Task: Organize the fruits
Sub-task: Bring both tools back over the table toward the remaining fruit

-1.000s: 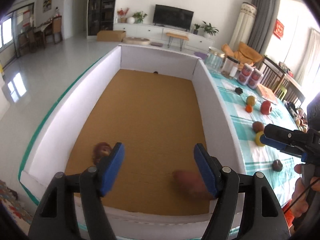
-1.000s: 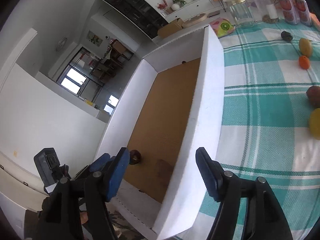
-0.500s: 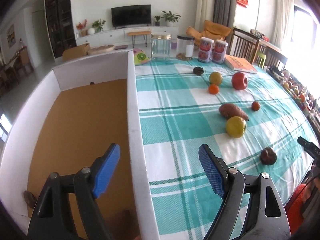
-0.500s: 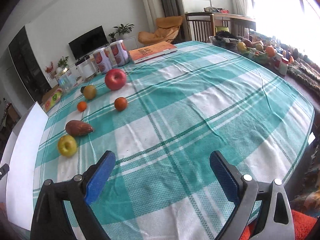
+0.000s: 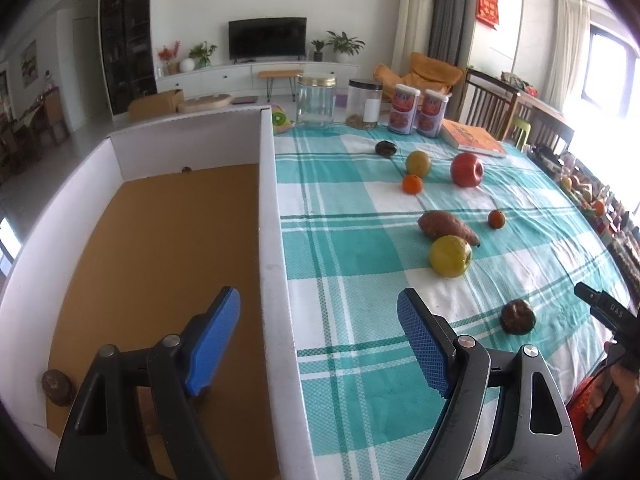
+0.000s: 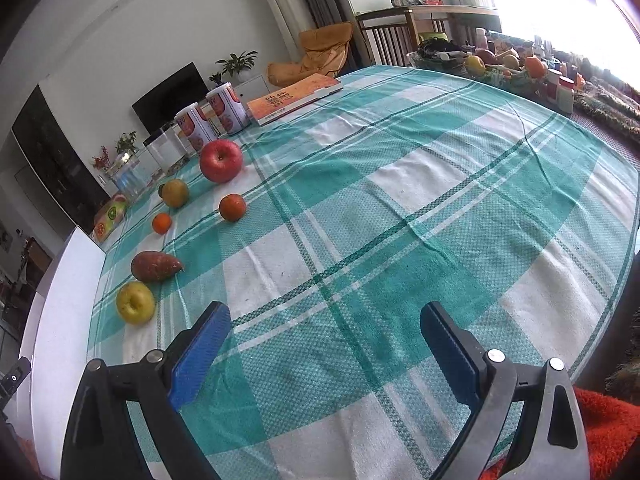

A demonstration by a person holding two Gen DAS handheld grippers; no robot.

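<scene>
Brown fruit point(image 5: 154, 400) in box partly hidden behind left gripper point(image 5: 320, 344).

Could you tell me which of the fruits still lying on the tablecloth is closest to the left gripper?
The dark brown wrinkled fruit, alone at the near edge just right of the left gripper. The yellow apple and sweet potato sit farther back.

Both open claws, left point(image 5: 320, 332) and right point(image 6: 324, 344), swung from box point(image 5: 268, 240) toward tablecloth fruit.

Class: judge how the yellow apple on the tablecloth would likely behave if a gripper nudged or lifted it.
The yellow apple looks round, so it would probably roll. Its skin looks smooth, perhaps slippery between pads. It seems firm, likely holding its shape.
</scene>
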